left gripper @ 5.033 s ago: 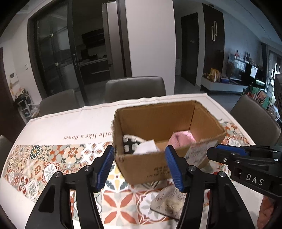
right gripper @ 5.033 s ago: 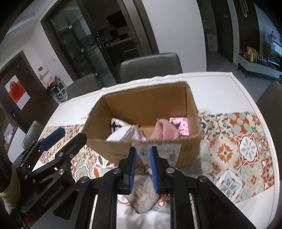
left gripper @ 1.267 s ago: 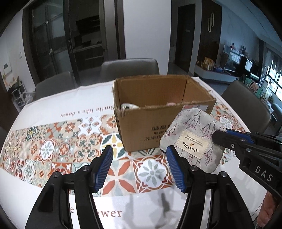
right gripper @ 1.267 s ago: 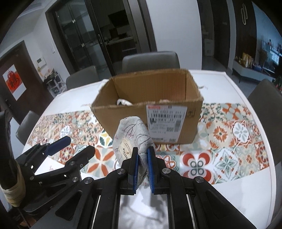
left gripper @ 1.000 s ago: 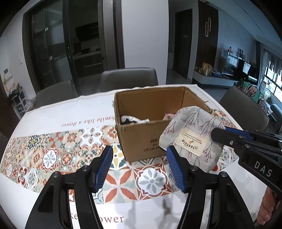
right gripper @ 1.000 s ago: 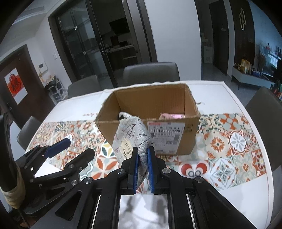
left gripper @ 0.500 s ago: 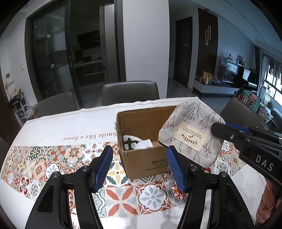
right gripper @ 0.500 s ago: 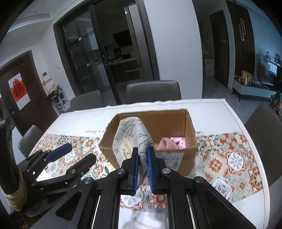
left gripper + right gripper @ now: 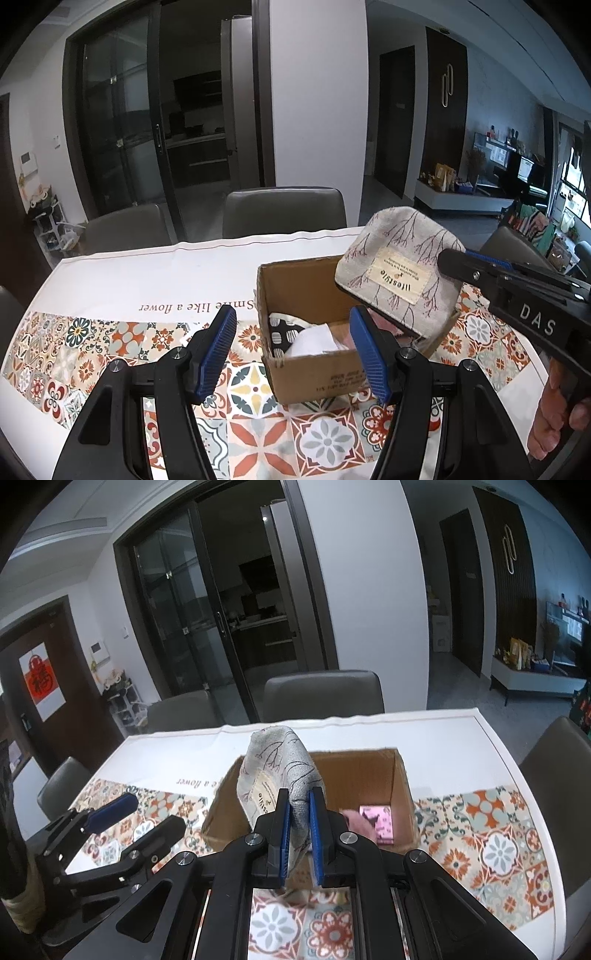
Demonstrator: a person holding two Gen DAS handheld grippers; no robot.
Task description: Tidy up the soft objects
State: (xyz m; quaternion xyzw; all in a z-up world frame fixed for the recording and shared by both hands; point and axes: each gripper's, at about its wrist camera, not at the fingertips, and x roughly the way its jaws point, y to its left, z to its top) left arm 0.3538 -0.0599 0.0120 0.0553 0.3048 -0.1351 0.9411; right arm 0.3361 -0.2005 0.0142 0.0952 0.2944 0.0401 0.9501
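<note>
My right gripper [image 9: 298, 801] is shut on a grey fabric pouch [image 9: 275, 771] with a branch print and a beige label. It holds the pouch in the air above the open cardboard box [image 9: 402, 786]. In the left wrist view the pouch [image 9: 400, 275] hangs over the box's [image 9: 314, 373] right side. The box holds a pink soft item [image 9: 356, 819], a pink patterned piece [image 9: 376, 819], a white item [image 9: 314, 341] and a black-and-white spotted one [image 9: 282, 330]. My left gripper [image 9: 293, 349] is open and empty, in front of the box's left part.
The box stands on a table with a white cloth [image 9: 147, 280] that has a tiled flower pattern [image 9: 92, 343]. Grey chairs [image 9: 284, 212] stand at the far side and at the right [image 9: 561, 753]. Glass doors and a wall lie beyond.
My right gripper has lifted the pouch from table level in front of the box to above the box opening. My left gripper has stayed open and risen with the view.
</note>
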